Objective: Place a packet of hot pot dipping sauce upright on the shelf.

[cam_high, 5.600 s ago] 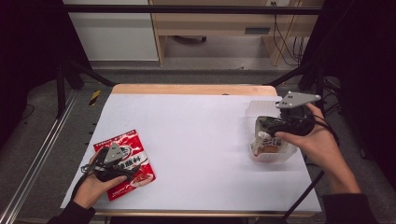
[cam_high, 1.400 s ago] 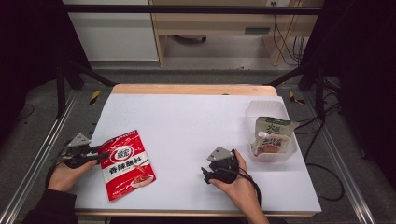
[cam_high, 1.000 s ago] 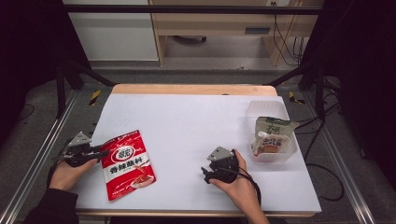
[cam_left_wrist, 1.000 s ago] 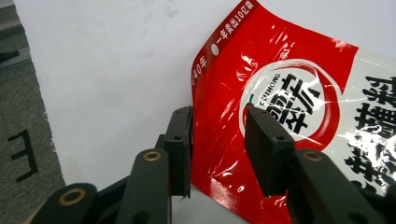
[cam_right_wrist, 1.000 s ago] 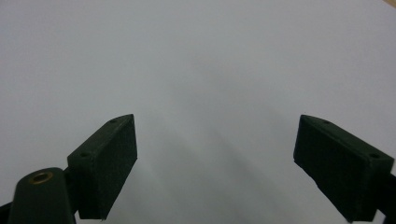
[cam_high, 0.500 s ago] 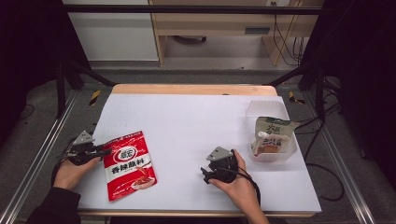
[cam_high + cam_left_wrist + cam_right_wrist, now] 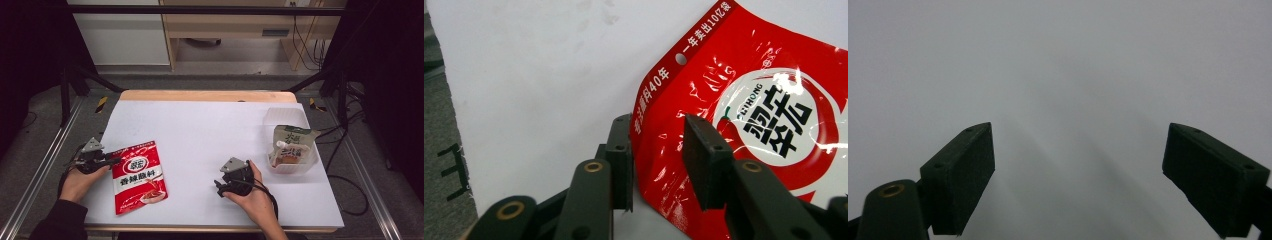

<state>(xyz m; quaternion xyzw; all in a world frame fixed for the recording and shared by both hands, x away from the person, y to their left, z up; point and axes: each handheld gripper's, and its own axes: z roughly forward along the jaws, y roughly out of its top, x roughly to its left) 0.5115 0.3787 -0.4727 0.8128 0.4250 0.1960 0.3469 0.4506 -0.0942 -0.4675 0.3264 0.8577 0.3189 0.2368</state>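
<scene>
- Table (image 7: 210, 125): white work surface carrying every item of the scene; the person's forearms enter from its near edge
- Red sachet (image 7: 139, 176): flat seasoning packet lying face up near the left front of the table, well apart from the tub; in the left gripper view its top edge with the hang hole (image 7: 681, 58) curls slightly off the surface. Judged to be the item in hand, it has not yet been lifted
- Clear tub (image 7: 290, 145): translucent container at the right side of the table, holding one pale spouted pouch (image 7: 289, 146) that leans inside it. Judged as the part already done: one packet stowed, one left on the table
- Left gripper (image 7: 659, 150): held low at the sachet's upper left corner; its jaws have just been closing and now straddle the packet's edge, with a narrow gap visible on either side of the foil, so the pads are not pressing and nothing is grasped. Remaining, by judgement: finish the pinch, lift, carry across to the tub and release
- Right gripper (image 7: 1078, 165): resting on the table in the person's right hand (image 7: 255, 200), near the front centre and to the left of the tub; jaws spread wide over bare white surface, holding nothing
</scene>
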